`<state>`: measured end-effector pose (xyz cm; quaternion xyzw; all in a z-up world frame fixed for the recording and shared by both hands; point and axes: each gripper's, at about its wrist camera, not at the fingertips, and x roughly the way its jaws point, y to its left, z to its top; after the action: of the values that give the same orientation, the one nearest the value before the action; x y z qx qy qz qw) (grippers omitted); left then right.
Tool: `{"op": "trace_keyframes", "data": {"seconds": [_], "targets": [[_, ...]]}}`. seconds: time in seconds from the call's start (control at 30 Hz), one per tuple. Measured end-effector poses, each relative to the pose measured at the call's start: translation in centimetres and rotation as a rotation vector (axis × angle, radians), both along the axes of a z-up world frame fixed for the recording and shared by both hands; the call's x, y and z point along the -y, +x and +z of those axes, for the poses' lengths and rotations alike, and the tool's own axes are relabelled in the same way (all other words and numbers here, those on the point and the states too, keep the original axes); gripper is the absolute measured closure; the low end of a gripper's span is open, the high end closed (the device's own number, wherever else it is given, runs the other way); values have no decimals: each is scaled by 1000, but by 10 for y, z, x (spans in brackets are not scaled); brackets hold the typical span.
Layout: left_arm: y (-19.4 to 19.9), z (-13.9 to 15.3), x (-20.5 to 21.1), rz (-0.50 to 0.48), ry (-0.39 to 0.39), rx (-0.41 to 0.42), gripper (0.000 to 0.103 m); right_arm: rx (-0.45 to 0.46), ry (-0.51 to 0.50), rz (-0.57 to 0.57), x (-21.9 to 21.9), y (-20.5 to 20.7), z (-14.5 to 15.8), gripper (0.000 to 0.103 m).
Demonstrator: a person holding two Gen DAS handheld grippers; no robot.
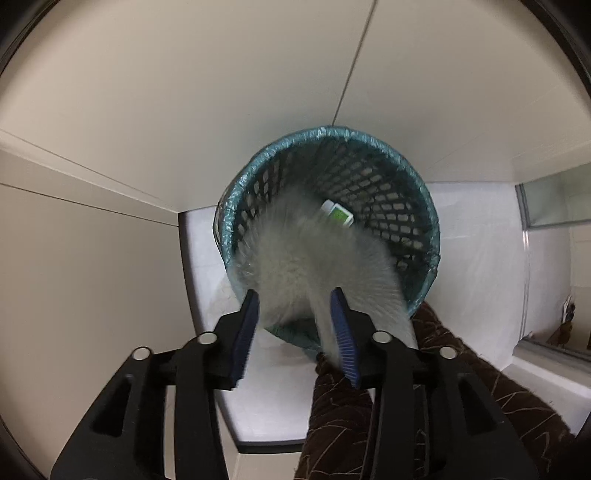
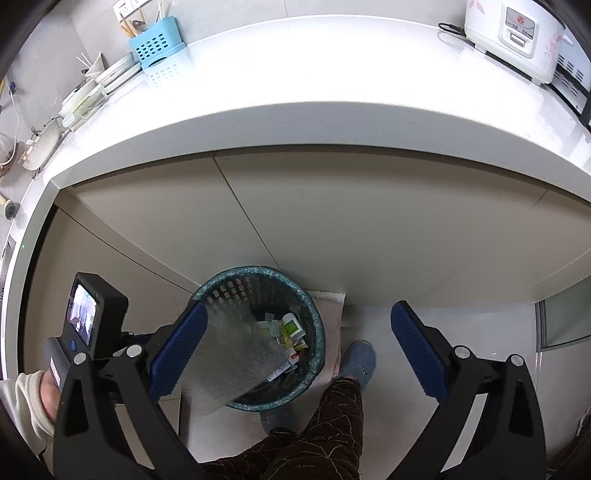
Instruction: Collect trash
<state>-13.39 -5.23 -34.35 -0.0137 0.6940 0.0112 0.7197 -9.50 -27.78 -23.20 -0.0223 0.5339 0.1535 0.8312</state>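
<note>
Trash falls in a pale, blurred streak (image 1: 317, 266) from between the pads of the left tool (image 1: 297, 301), which points straight down over the bin (image 1: 369, 147). The blue pads stand partly apart; the blur passes between them and close along the right pad, and whether it still touches that pad cannot be told. No earlier state can be read from these views.

In the right wrist view the same streak (image 2: 229, 354) runs down into the bin (image 2: 258, 271), partly hidden behind one blue pad of the right tool (image 2: 299, 336). The right tool is spread wide and empty, with the bin and floor showing between its fingers.

The bin is a dark mesh basket lined with a teal bag folded over its rim. It stands on the floor against the cabinet below the white table (image 2: 295, 110). Inside lie small wrappers and cartons, among them a white-and-green packet (image 2: 291, 325), also seen in the left wrist view (image 1: 338, 214).

A person's leg in dark patterned trousers (image 2: 332, 417) and a blue slipper (image 2: 358, 358) stand just beside the bin. On the table sit a rice cooker (image 2: 517, 33), a blue utensil holder (image 2: 155, 44) and stacked dishes (image 2: 92, 88).
</note>
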Motion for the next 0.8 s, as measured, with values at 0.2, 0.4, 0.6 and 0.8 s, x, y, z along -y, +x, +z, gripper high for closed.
{"op": "trace_keyframes", "data": {"seconds": [0.2,0.4,0.6,0.8], "targets": [[6,43,-10,67,-45,104,28,21,-23,3,-8,3,12,8],[9,132,-19,88,-88,282,8,35,-65,-54,-14,6,45,8],[11,232,-26,88,-100,433,6,94,-27,-70,-24,-4,121,8],[3,314,-23,80,-86,481,6,158,-40,-50,-38,-17,204,8]]}}
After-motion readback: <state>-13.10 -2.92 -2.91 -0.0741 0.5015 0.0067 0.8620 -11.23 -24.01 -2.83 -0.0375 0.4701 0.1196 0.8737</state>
